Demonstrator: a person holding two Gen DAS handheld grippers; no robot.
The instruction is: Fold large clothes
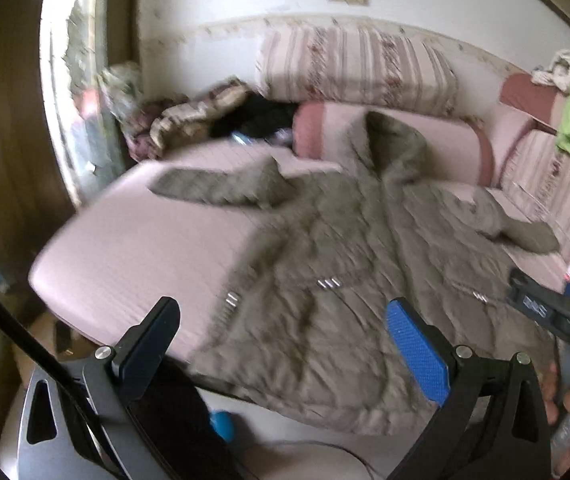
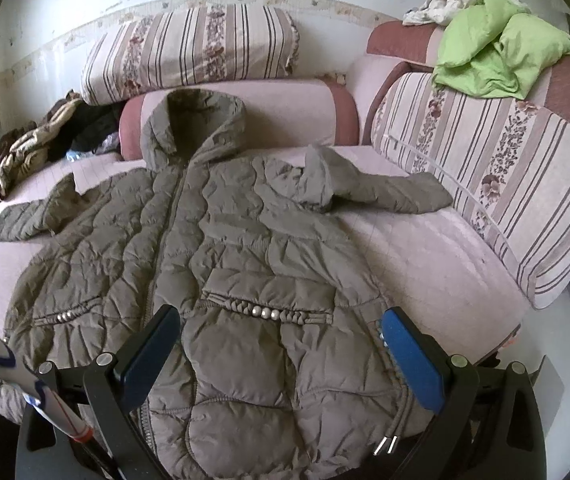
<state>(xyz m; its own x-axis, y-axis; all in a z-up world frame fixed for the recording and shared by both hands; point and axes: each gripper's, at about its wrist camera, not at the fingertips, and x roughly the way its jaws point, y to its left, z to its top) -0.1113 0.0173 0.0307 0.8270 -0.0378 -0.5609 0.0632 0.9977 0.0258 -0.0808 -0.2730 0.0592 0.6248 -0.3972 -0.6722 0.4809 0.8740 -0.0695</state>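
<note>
An olive-grey quilted hooded coat (image 2: pixel 237 256) lies spread flat, front up, on a pink sofa-bed (image 2: pixel 425 256), sleeves out to both sides and hood toward the back cushions. It also shows in the left wrist view (image 1: pixel 345 264), blurred. My left gripper (image 1: pixel 281 320) is open and empty, above the coat's lower left hem near the bed's front edge. My right gripper (image 2: pixel 281 328) is open and empty, hovering over the coat's lower right part near the studded pocket (image 2: pixel 265 310). The right gripper's body shows at the right edge of the left wrist view (image 1: pixel 557 308).
Striped floral cushions (image 2: pixel 189 48) line the back and right side (image 2: pixel 505 184). A green cloth (image 2: pixel 497 56) and a white cloth lie on the right armrest. A heap of blankets and dark clothes (image 2: pixel 45 136) sits at the back left. A mirror or window frame (image 1: pixel 81 80) stands at the left.
</note>
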